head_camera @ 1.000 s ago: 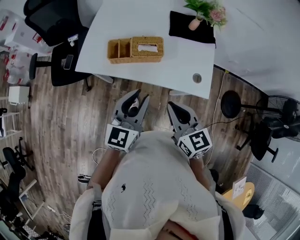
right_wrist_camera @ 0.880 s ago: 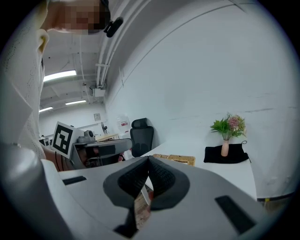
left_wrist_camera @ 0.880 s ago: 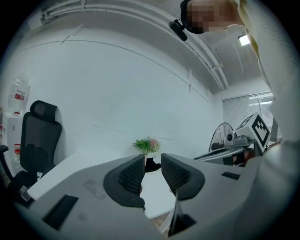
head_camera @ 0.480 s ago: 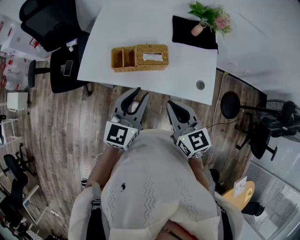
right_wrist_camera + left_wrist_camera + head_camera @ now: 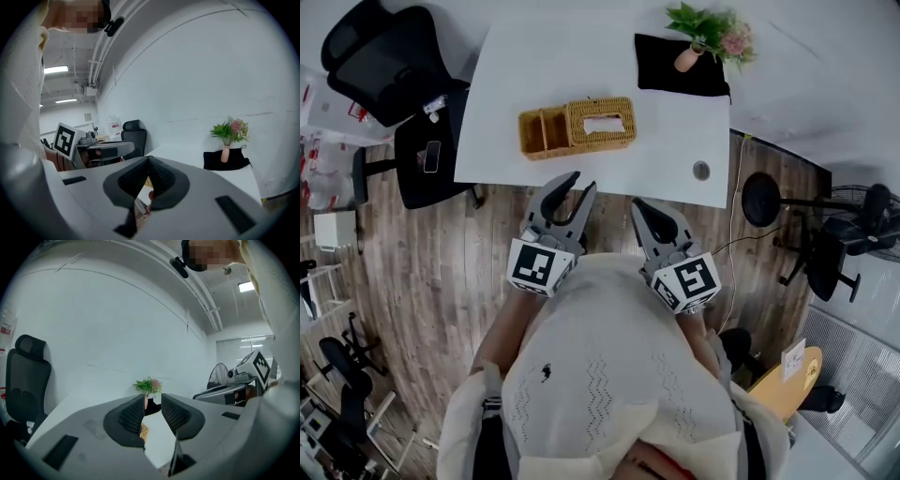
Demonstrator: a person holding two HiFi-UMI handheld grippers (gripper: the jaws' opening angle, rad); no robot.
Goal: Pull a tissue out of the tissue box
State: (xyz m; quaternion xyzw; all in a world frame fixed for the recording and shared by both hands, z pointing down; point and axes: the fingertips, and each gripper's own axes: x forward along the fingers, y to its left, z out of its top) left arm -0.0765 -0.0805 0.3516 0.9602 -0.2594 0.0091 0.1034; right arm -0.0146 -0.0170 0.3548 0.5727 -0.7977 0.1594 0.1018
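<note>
A wicker tissue box (image 5: pixel 602 123) with a white tissue (image 5: pixel 602 122) showing in its top slot stands on the white table (image 5: pixel 534 66), joined to a wicker compartment tray (image 5: pixel 542 134) on its left. My left gripper (image 5: pixel 577 182) is open and empty, held at the table's near edge, short of the box. My right gripper (image 5: pixel 641 206) is shut on nothing, just off the near edge, further right. In the left gripper view the left gripper (image 5: pixel 153 401) shows a clear gap, with a sliver of the wicker box (image 5: pixel 144 430) beyond. In the right gripper view the right gripper (image 5: pixel 149 160) has its pads touching.
At the table's far right a black cloth (image 5: pixel 680 64) carries a small vase of flowers (image 5: pixel 703 30). A round grommet (image 5: pixel 701 171) sits near the front right corner. Black office chairs (image 5: pixel 375 47) stand left of the table, and a fan (image 5: pixel 862 220) stands at the right on the wooden floor.
Both grippers have edged forward toward the table's near edge, and the table and box sit lower and closer in the head view. The jaws' states are unchanged.
</note>
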